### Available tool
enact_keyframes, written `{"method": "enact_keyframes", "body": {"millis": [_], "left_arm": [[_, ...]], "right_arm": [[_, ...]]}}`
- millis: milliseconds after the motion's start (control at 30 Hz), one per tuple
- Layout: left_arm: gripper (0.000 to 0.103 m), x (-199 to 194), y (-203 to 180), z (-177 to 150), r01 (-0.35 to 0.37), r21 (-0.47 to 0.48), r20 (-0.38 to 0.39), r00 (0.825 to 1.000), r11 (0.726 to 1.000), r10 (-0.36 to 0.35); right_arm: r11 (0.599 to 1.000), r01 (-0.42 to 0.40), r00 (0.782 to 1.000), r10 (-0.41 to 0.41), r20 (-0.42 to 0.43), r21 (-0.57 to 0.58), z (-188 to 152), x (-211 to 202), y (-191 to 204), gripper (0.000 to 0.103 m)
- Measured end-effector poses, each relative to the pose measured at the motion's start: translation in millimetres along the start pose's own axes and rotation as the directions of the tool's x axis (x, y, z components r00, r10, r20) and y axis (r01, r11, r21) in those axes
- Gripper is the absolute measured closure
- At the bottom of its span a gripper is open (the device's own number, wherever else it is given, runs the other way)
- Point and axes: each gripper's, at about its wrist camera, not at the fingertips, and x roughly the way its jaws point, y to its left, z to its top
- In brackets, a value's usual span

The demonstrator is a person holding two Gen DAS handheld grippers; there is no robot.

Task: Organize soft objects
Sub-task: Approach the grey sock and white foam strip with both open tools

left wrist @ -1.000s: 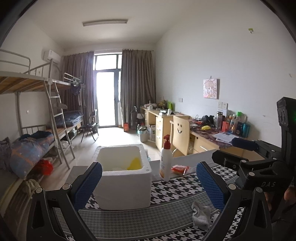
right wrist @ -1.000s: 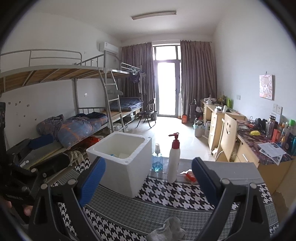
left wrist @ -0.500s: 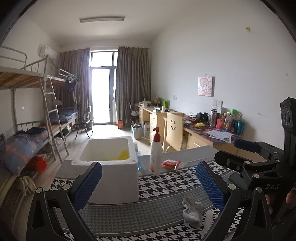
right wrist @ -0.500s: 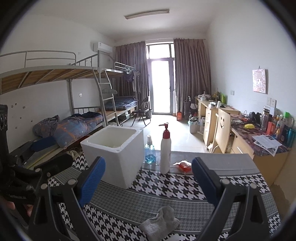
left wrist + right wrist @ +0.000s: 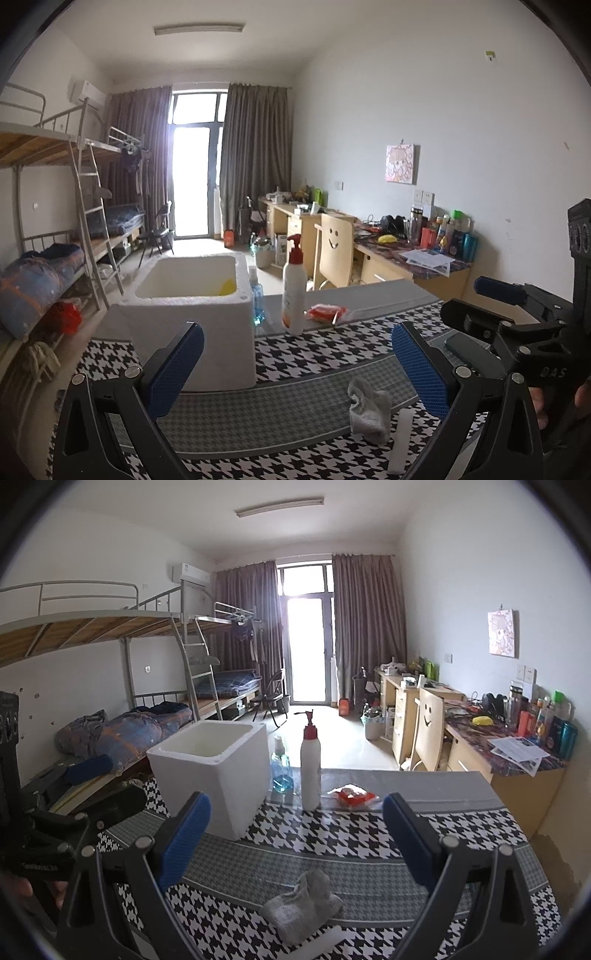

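A crumpled grey-white sock (image 5: 369, 410) lies on the houndstooth tablecloth (image 5: 325, 354). In the left wrist view it sits just inside the right finger of my left gripper (image 5: 297, 369), which is open and holds nothing. In the right wrist view the sock (image 5: 303, 904) lies low between the fingers of my right gripper (image 5: 295, 843), also open with nothing in it. A white foam box (image 5: 192, 317) stands on the cloth to the left, with something yellow (image 5: 227, 286) inside. From the right wrist the box (image 5: 214, 775) is at the left and its contents are hidden.
Behind the sock stand a white pump bottle (image 5: 310, 768), a small blue liquid bottle (image 5: 281, 771) and a red packet (image 5: 352, 794). A white stick (image 5: 400, 439) lies beside the sock. Bunk beds (image 5: 110, 734) fill the left, desks (image 5: 498, 746) and a chair the right.
Both views have shifted: the box has slid leftward in the left wrist view, and the sock now sits higher and fuller between the right gripper's fingers. Both grippers have stayed open.
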Motion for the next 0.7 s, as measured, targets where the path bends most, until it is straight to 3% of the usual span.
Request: {"method": "enact_keyframes", "body": {"millis": [700], "left_arm": [[0.001, 20.2, -20.4, -27.8, 0.065, 0.012, -0.087, 0.994, 0.998, -0.064]], "right_arm": [[0.999, 0.026, 0.999, -0.024, -0.034, 0.039, -31.1, -7.1, -15.4, 0.007]]}}
